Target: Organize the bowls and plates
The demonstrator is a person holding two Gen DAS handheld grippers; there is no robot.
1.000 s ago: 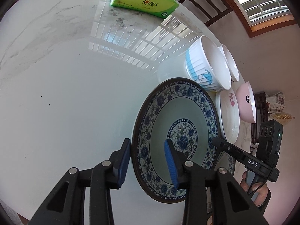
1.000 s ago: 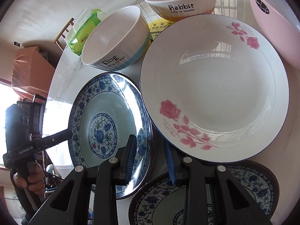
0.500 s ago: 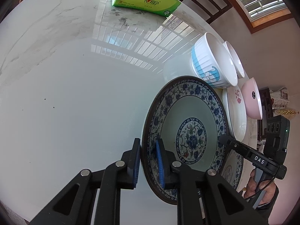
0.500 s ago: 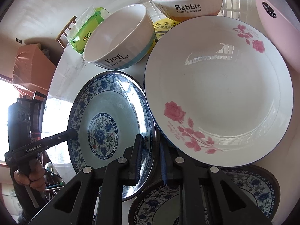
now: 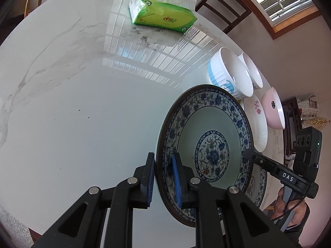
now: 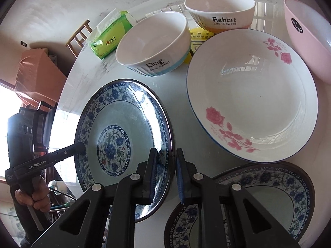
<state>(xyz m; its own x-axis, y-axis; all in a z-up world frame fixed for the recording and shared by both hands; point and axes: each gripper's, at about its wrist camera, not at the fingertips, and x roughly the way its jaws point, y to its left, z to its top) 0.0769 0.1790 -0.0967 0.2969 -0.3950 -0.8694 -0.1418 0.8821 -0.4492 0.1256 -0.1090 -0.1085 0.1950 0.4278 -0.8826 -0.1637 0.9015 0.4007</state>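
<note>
A blue-and-white floral plate hangs tilted just above the white table, gripped from both sides. My left gripper is shut on its near-left rim, one pad under and one pad on top. My right gripper is shut on the opposite rim of the same plate. The left gripper's fingers show at the plate's far edge in the right wrist view. A second blue-and-white plate lies on the table below. Beside it sits a white rose plate.
Behind the plates stand a "Dog" bowl, a "Rabbit" bowl and a pink bowl. A green tissue pack lies at the far edge of the marble table. Wooden chairs stand beyond the table. A hand holds each gripper handle.
Both grippers went from open around the blue-and-white plate's rim to shut on it. The plate has since come up off the table a little and shifted.
</note>
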